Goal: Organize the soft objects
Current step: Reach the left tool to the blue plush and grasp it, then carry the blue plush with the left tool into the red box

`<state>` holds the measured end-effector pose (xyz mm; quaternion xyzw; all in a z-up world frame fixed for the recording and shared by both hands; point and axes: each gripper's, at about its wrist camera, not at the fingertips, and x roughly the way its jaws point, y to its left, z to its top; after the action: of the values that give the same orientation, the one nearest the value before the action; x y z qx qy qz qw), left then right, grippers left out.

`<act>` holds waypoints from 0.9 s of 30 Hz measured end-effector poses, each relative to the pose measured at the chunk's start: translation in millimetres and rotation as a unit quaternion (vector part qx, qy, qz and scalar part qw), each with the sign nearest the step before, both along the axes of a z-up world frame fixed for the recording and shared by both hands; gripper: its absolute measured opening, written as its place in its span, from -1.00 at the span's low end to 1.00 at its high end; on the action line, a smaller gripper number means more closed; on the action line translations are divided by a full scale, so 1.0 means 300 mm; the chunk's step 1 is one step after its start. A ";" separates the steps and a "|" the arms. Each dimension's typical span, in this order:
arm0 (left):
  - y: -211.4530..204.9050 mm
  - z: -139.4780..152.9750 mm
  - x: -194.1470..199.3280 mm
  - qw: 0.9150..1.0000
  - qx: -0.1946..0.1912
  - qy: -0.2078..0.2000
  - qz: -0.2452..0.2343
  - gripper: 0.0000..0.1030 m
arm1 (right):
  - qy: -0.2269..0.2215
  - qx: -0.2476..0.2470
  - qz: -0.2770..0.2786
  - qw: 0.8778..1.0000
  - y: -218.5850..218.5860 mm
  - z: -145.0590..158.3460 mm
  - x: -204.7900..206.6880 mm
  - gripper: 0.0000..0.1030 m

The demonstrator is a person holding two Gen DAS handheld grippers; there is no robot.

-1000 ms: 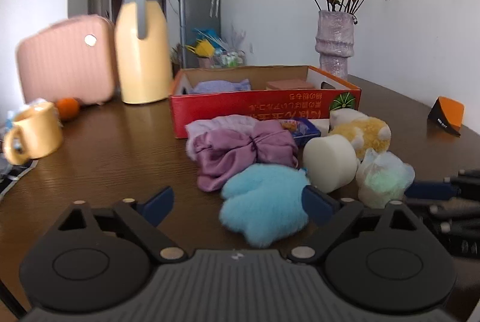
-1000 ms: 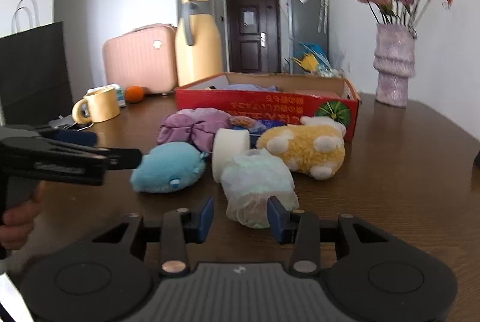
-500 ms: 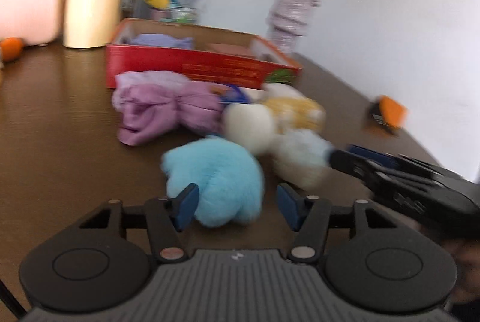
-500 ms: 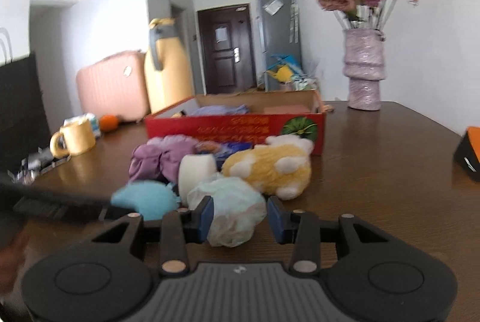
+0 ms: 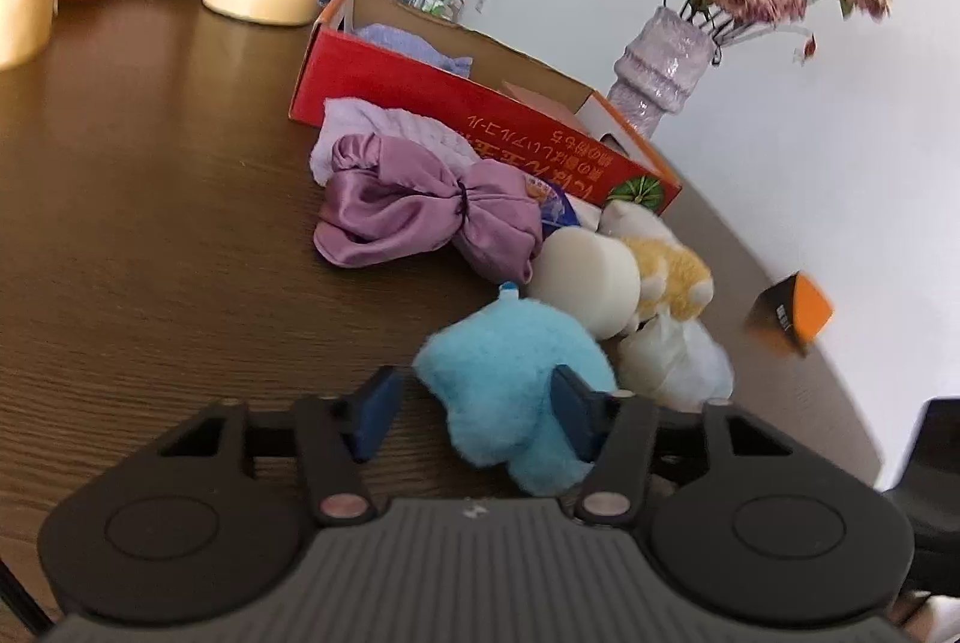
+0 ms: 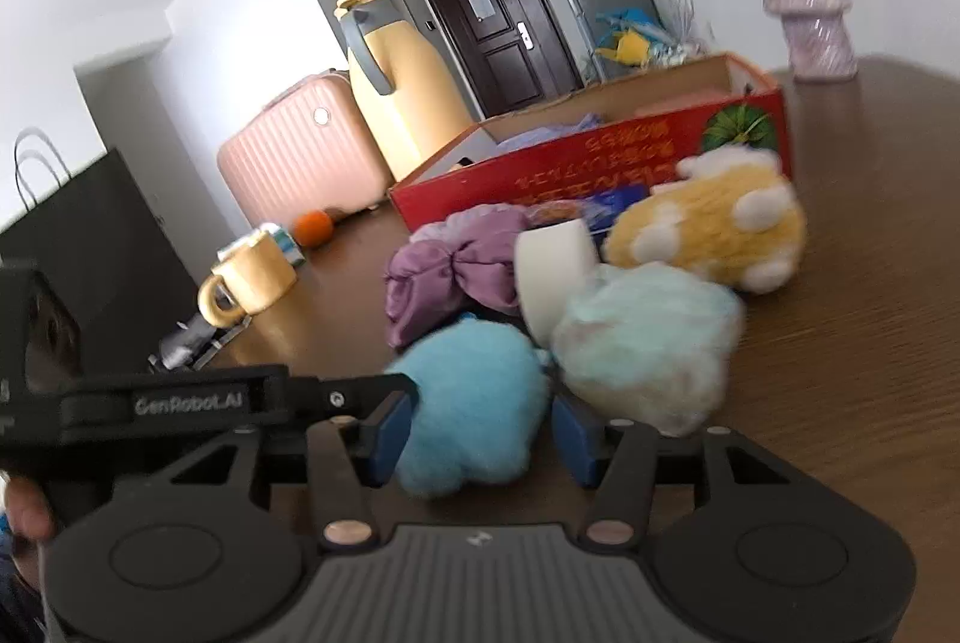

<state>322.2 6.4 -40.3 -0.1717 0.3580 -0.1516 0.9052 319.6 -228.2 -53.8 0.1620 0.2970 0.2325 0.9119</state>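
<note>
A blue plush toy (image 5: 516,379) lies on the brown table between the open fingers of my left gripper (image 5: 474,415); the right pad presses into it, the left pad stands apart. In the right wrist view the same blue plush (image 6: 474,403) also sits between the open fingers of my right gripper (image 6: 480,433), with the left gripper (image 6: 240,403) coming in from the left. Beside it lie a pale green fluffy ball (image 6: 648,349), a white foam roll (image 5: 585,277), a yellow plush (image 6: 714,235) and a purple satin scrunchie (image 5: 420,211). A red cardboard box (image 5: 480,115) stands behind.
A yellow jug (image 6: 402,85), a pink case (image 6: 300,151), a yellow mug (image 6: 252,277) and an orange (image 6: 313,228) stand at the left. A vase of flowers (image 5: 666,67) is behind the box. An orange-black block (image 5: 792,313) lies right. A black bag (image 6: 90,247) stands far left.
Both grippers have moved in around the blue plush. The right gripper shifted left from the pale green ball to the blue plush. Both views are tilted now.
</note>
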 end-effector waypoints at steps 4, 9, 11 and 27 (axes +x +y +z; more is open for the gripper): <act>0.029 -0.026 0.037 0.998 -0.051 0.027 -0.004 -0.48 | 0.033 0.025 -0.010 0.999 0.004 -0.033 0.055 -0.34; 0.033 -0.039 0.029 0.997 -0.068 0.034 -0.012 -0.51 | 0.031 0.026 0.001 0.999 0.014 -0.029 0.024 -0.40; 0.030 -0.034 0.000 0.998 -0.062 0.028 -0.017 -0.51 | 0.025 0.020 0.006 0.999 0.016 -0.020 -0.012 -0.40; -0.012 0.132 -0.135 0.998 -0.030 -0.053 -0.034 -0.51 | -0.045 0.040 0.013 0.998 -0.044 0.127 -0.108 -0.42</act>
<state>281.6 2.7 -0.7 -0.1787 0.3100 -0.2018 0.9117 287.2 -241.5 -15.7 0.1838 0.2485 0.2634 0.9138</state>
